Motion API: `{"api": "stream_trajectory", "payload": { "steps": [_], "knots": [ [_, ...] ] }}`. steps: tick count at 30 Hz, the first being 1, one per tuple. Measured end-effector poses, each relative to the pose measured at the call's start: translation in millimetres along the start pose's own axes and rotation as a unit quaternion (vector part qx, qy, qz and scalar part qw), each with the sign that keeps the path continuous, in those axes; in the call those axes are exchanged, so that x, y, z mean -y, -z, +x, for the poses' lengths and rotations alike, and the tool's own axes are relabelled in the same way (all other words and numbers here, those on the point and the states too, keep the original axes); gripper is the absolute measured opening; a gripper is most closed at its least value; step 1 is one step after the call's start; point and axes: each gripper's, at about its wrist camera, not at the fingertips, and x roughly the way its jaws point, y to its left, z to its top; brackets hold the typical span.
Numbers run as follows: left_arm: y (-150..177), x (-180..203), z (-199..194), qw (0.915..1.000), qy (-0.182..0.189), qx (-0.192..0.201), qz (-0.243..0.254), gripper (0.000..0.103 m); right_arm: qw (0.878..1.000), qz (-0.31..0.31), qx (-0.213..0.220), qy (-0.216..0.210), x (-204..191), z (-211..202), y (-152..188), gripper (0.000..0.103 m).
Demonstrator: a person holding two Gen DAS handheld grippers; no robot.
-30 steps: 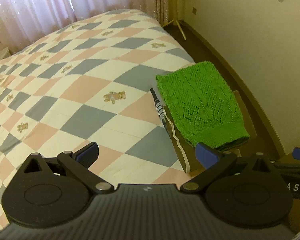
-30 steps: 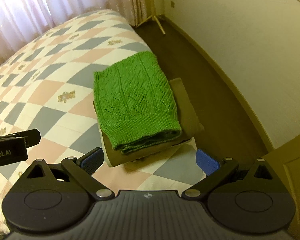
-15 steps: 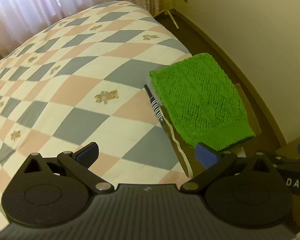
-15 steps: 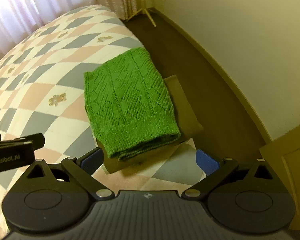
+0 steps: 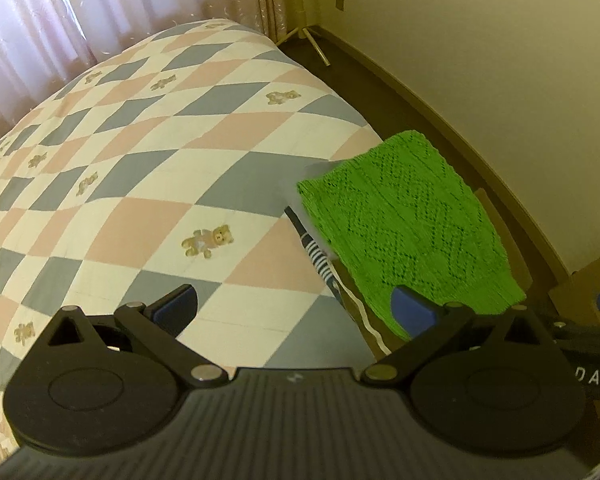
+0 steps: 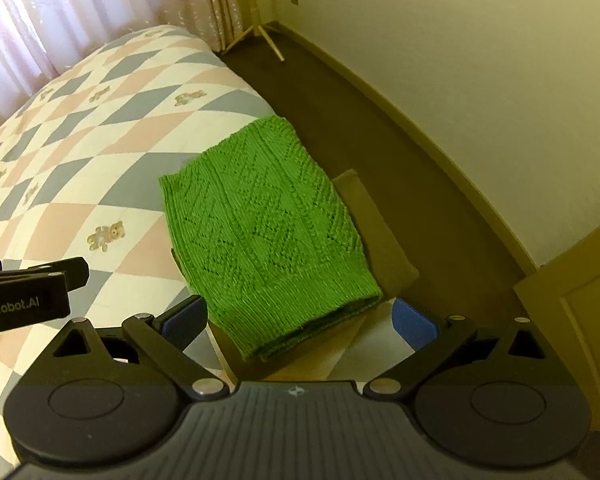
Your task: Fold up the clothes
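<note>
A folded green knit sweater (image 5: 408, 232) (image 6: 264, 232) lies on top of a stack of folded clothes at the bed's right edge. Under it I see a striped dark garment (image 5: 320, 260) and an olive-brown one (image 6: 384, 236). My left gripper (image 5: 296, 306) is open, hovering over the quilt left of the stack, nothing between its fingers. My right gripper (image 6: 300, 316) is open too, its blue pads on either side of the sweater's near edge, held above it. The left gripper's body (image 6: 24, 292) shows at the left of the right wrist view.
The bed carries a checked quilt (image 5: 140, 184) with pink, grey and cream diamonds and small bears. Dark floor (image 6: 380, 112) runs between bed and cream wall. A tripod stand's legs (image 6: 268, 40) are by the curtains (image 5: 80, 12). A wooden door (image 6: 580, 308) is at right.
Both grippers have drawn back and tilted, so the stack sits lower and nearer in the views. The sweater has not moved on the stack. Both grippers stay open.
</note>
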Motion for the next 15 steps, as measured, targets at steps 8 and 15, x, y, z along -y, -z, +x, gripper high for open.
{"api": "stream_trajectory", "payload": {
  "steps": [8, 15],
  "knots": [
    [-15, -12, 23, 0.9998, 0.011, -0.009, 0.017, 0.102, 1.000, 0.014, -0.013, 0.016, -13, 16, -7, 0.101],
    [-23, -13, 38, 0.9991, 0.025, -0.015, 0.030, 0.102, 0.999, 0.028, -0.026, 0.030, -15, 26, -7, 0.101]
  ]
}}
